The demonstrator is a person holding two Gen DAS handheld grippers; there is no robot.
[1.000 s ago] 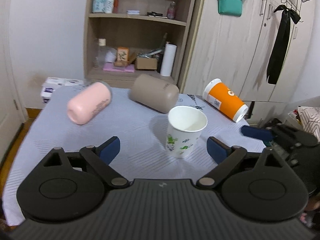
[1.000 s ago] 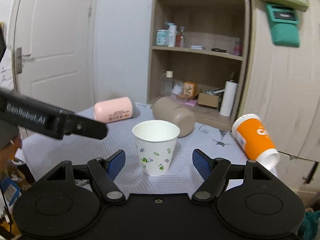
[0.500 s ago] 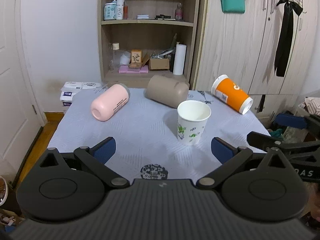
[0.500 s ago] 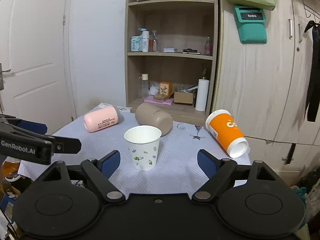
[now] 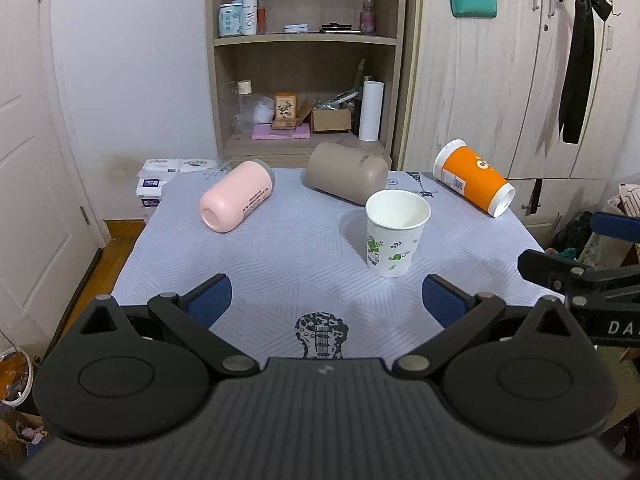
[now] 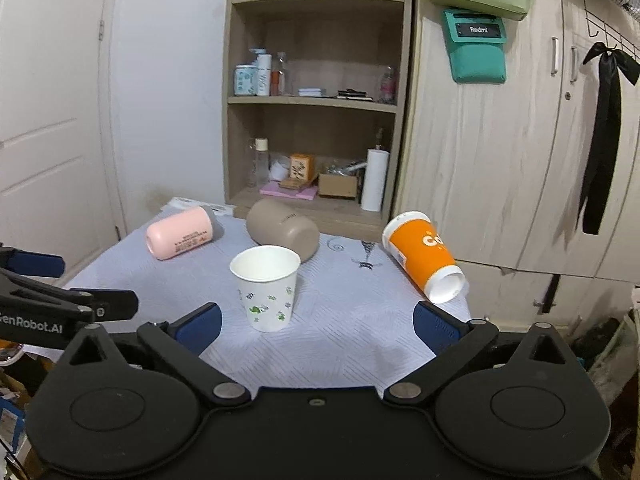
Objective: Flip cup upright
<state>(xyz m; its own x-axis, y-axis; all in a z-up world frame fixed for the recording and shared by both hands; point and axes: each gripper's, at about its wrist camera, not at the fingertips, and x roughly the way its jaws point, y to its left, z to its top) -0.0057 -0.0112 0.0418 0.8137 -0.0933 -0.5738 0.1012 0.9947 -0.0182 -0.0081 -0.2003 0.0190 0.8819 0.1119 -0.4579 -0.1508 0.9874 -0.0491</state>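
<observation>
The white paper cup (image 5: 396, 232) with green leaf prints stands upright on the table (image 5: 280, 248), mouth open to the top, near the middle of the patterned pale-blue cloth. In the right wrist view the same cup (image 6: 266, 286) sits left of centre, beyond the fingertips and not between them.

The left gripper (image 5: 326, 300) is spread wide and holds nothing; its blue pads (image 5: 210, 302) sit over the near part of the cloth, clear of the cup. The right gripper (image 6: 318, 322) is likewise spread wide and empty, its blue pads (image 6: 434, 326) above the near edge of the table. Each tool appears at the margin of the other's view (the right one at the right edge of the left wrist view, the left one at the left edge of the right wrist view).

Three other containers lie on their sides farther back on the table:
- A pink tumbler (image 5: 236, 202) at far left.
- A taupe tumbler (image 5: 346, 178) just behind the paper cup; whether the two touch cannot be determined.
- An orange cup (image 5: 472, 182) at far right, its white end pointing toward the near-right table edge.

A wooden shelf unit (image 6: 316, 100) stands behind the table, with a wardrobe (image 6: 500, 160) to its right.
</observation>
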